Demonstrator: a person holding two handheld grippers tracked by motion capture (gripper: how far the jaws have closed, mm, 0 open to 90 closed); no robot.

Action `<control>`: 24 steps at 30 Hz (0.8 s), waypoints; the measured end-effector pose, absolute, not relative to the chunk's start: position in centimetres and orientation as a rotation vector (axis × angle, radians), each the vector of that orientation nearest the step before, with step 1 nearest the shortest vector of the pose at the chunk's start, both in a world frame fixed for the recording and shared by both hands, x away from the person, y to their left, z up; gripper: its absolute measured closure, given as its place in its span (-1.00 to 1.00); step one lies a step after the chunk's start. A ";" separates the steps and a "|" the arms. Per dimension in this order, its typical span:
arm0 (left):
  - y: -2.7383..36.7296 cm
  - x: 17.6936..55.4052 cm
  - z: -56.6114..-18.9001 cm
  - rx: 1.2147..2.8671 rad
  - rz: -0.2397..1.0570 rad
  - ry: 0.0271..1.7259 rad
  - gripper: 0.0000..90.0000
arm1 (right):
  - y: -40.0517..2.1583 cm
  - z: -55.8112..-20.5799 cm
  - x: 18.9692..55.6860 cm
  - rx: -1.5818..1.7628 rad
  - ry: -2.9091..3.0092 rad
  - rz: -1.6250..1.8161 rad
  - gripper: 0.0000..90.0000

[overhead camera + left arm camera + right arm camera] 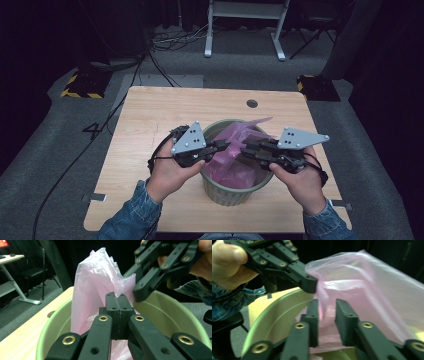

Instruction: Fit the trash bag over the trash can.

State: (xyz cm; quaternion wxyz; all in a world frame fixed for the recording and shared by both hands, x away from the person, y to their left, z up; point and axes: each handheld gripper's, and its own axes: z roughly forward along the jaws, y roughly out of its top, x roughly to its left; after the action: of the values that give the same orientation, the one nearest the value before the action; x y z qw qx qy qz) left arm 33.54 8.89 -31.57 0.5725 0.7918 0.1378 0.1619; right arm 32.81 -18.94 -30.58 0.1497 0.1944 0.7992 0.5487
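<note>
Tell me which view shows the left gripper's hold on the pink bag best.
The left gripper view: its jaws meet flush, pinching the pink bag film at their tips. The right gripper view shows the left gripper clamped on the bag's edge. In the high view the grip is small, above the green bin.

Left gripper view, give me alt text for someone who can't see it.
A hand-held gripper has its two black jaws shut on the edge of a thin pink plastic bag that stands up out of a green bin. A second hand-held gripper reaches in from the upper right.
</note>
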 end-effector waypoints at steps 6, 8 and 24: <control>8.9 33.5 -31.8 1.857 0.371 0.318 1.00 | -21.2 -29.8 33.1 0.604 2.165 1.598 0.13; 8.8 33.5 -31.8 1.856 0.368 0.311 1.00 | -21.7 -29.6 33.3 0.608 2.134 1.574 0.03; 9.0 33.6 -31.6 1.844 0.385 0.279 1.00 | -21.4 -31.0 34.8 0.588 2.323 1.456 1.00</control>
State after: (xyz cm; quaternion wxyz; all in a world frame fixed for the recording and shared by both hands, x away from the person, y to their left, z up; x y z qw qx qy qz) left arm 33.61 9.03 -31.62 0.5799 0.7890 0.1193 0.1646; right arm 34.83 -21.43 -31.05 0.1678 0.2068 0.8168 0.5118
